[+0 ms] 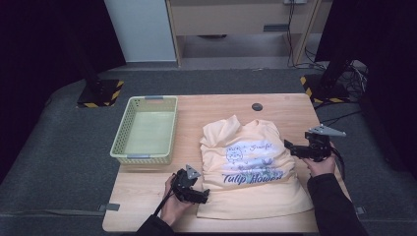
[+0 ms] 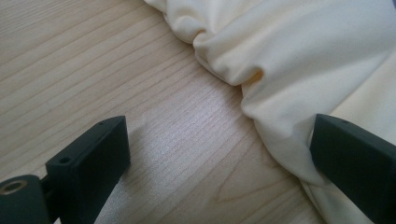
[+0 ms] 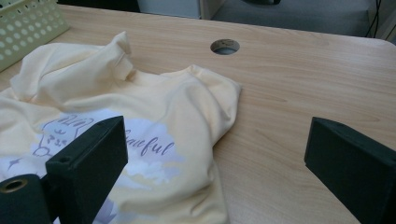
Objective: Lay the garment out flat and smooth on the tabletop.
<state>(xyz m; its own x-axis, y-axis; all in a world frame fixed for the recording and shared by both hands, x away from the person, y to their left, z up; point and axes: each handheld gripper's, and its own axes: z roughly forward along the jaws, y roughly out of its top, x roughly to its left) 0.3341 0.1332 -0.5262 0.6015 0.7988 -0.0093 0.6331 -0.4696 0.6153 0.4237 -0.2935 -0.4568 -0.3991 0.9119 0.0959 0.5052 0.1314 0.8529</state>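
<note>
A pale yellow T-shirt (image 1: 251, 167) with a blue print lies spread on the wooden table (image 1: 147, 196), its sleeves bunched. My left gripper (image 1: 202, 195) sits low at the shirt's near left edge, open; in the left gripper view a rumpled fold of the T-shirt (image 2: 280, 60) lies just ahead, and the right jaw touches the cloth. My right gripper (image 1: 290, 147) hovers open at the shirt's right side. In the right gripper view the T-shirt (image 3: 154, 112) lies ahead and to the left, with bare wood between the jaws.
A light green plastic basket (image 1: 145, 129) stands empty at the table's left back. A round cable hole (image 1: 257, 106) lies near the far edge. Stands with hazard-striped bases (image 1: 101, 93) sit on the floor beyond the table.
</note>
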